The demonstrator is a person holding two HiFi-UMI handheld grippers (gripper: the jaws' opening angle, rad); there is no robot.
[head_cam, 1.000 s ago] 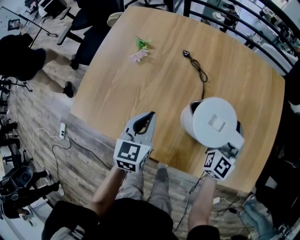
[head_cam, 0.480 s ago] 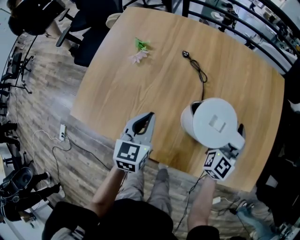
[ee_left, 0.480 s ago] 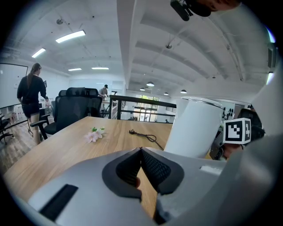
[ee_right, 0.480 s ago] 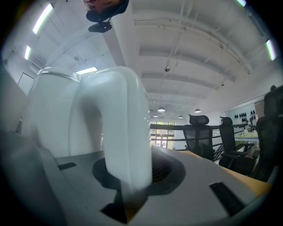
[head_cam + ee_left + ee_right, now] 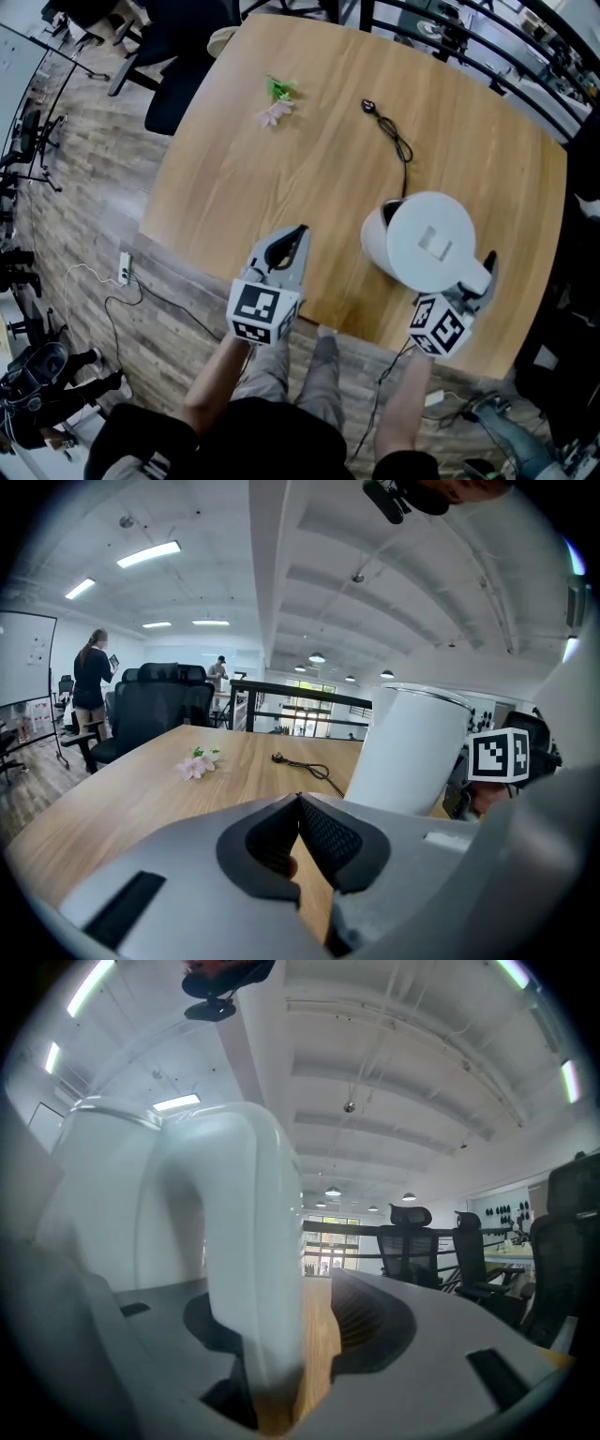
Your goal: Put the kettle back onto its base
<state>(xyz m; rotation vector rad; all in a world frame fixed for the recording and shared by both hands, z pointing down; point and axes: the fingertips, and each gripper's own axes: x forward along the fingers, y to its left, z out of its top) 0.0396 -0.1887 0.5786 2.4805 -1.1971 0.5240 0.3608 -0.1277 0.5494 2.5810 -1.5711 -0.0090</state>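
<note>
The white kettle (image 5: 429, 242) stands upright on the wooden table (image 5: 281, 178) near its front right edge; its base is hidden beneath it. A black cord (image 5: 398, 145) runs from under the kettle to a plug (image 5: 371, 106). My right gripper (image 5: 474, 273) is level at the kettle's handle (image 5: 253, 1241), which stands between the opening jaws. Bare wood shows between the handle and the right pad. My left gripper (image 5: 301, 230) rests shut and empty over the front edge, left of the kettle (image 5: 408, 752).
A pink flower with green leaves (image 5: 278, 101) lies far back on the table's left. Black office chairs (image 5: 178, 56) and a black railing (image 5: 487, 47) surround the table. A power strip and cable (image 5: 125, 264) lie on the wood floor to the left.
My right gripper's jaws have spread apart around the kettle handle; one finger now shows to the right of it. The kettle and my left gripper have stayed put. A person at top left has gone from view.
</note>
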